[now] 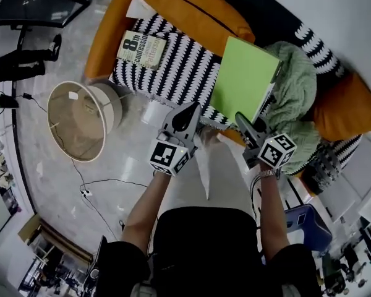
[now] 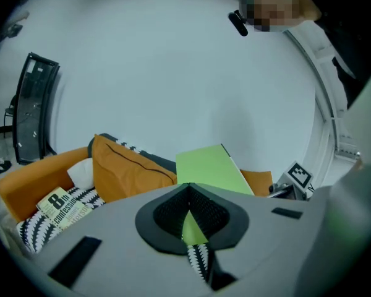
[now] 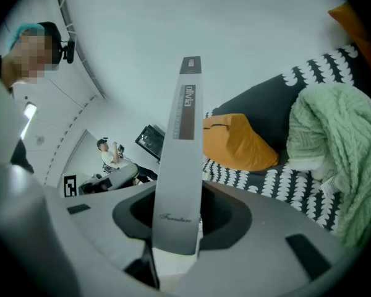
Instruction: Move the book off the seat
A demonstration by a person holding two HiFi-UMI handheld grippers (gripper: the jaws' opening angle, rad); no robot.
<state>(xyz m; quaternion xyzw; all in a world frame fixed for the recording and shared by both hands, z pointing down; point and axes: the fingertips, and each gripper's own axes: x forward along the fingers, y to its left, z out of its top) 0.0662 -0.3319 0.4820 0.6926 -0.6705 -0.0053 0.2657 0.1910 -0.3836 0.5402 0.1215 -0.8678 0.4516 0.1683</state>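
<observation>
Seeing an orange cushion (image 1: 191, 8) propped at the back of a black-and-white patterned cover (image 1: 179, 67), a paperback (image 1: 141, 48) lying flat on that cover near its left end. Spotting a green knitted blanket (image 1: 297, 82) bunched at the right end, just beside a second orange cushion (image 1: 343, 107). On the tiled floor (image 1: 43, 159): noting a beige lampshade (image 1: 80, 119) on its side, a thin black cable (image 1: 102, 183) near it.

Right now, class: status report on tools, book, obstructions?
Left tool, right tool: both clamped on green book. Green book tilted, raised over the seat. Second book and green blanket alongside, not blocking.
</observation>
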